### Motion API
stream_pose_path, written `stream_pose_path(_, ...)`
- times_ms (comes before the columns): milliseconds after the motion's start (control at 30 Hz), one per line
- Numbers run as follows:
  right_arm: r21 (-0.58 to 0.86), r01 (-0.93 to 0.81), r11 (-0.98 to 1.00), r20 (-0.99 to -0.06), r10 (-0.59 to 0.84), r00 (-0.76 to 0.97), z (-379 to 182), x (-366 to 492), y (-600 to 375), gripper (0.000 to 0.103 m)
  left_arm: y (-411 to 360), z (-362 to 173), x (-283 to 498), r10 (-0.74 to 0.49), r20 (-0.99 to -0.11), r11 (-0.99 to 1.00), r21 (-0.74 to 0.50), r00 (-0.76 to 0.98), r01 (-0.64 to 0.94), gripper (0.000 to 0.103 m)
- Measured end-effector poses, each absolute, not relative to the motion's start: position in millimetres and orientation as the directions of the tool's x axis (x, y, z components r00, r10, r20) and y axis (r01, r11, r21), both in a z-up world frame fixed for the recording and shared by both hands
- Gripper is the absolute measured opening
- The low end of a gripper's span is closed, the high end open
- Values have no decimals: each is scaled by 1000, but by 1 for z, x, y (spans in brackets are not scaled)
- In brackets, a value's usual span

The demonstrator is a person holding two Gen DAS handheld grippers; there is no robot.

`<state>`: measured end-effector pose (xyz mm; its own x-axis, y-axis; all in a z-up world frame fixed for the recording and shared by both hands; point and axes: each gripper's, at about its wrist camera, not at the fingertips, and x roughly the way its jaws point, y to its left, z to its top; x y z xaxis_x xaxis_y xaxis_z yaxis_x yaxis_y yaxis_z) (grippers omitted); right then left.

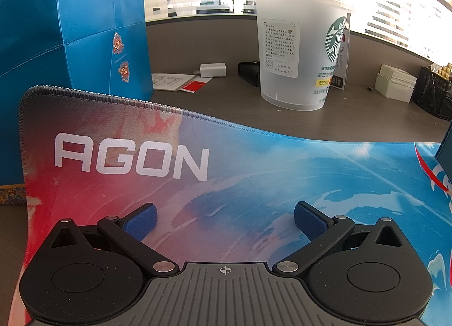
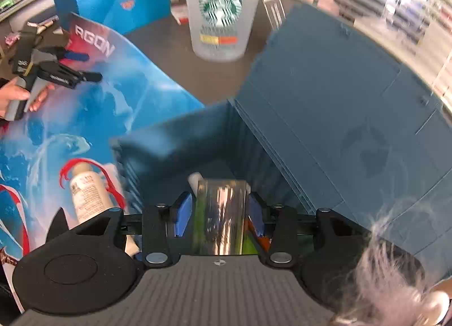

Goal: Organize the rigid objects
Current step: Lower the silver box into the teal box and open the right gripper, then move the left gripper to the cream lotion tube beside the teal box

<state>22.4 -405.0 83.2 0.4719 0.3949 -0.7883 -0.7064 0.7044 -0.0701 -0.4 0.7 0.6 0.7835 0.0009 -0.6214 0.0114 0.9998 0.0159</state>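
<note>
Sunlit office desk is showing behind my AGON mat (image 1: 254, 167). I'm keeping my right gripper (image 2: 220, 210) above the open teal box (image 2: 325, 117), a shiny cylinder (image 2: 223, 213) sitting between its pads; whether they're pressing it, I cannot tell. My left gripper (image 1: 224, 220) is hovering apart, empty. A white bottle (image 2: 87, 193) is lying beside the box.

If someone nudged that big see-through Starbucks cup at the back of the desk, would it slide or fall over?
Probably topple easily. The Starbucks cup looks empty, so likely light. It stands tall on a base narrower than its rim, so a push near the top might tip it; once down, its round tapered wall would likely roll in a curve on the desk.
</note>
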Motion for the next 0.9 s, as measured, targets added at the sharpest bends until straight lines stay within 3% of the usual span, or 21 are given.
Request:
stream_pose_path(100,-68,-681,729,-712,443,545,96,4,-411,50,1,0,0,1,-621,1000,16,784,11,103)
stream_pose_path(167,-51,-657,752,-630,486,605,104,-16,-418,79,1,1,0,1,-621,1000,16,784,11,103)
stream_pose_path(233,-14,-634,773,-528,533,661,107,-41,-426,93,1,1,0,0,-621,1000,16,784,12,103)
stream_pose_path(333,76,-611,788,-384,588,712,104,-78,-440,102,0,0,-1,-5,-621,1000,19,784,22,103)
stream_pose_path(433,174,-590,789,-277,614,739,90,-110,-452,103,-6,1,-2,-28,-622,998,28,782,58,103)
stream_pose_path(600,265,-518,813,-190,571,799,57,-150,-469,103,-36,6,-17,-96,-593,982,75,799,174,103)
stream_pose_path(733,385,-423,820,-141,505,852,25,-162,-489,103,-70,19,-38,-225,-529,940,104,818,326,103)
stream_pose_path(900,521,-305,798,-97,410,907,-2,-164,-507,103,-119,28,-54,-420,-550,820,111,722,562,103)
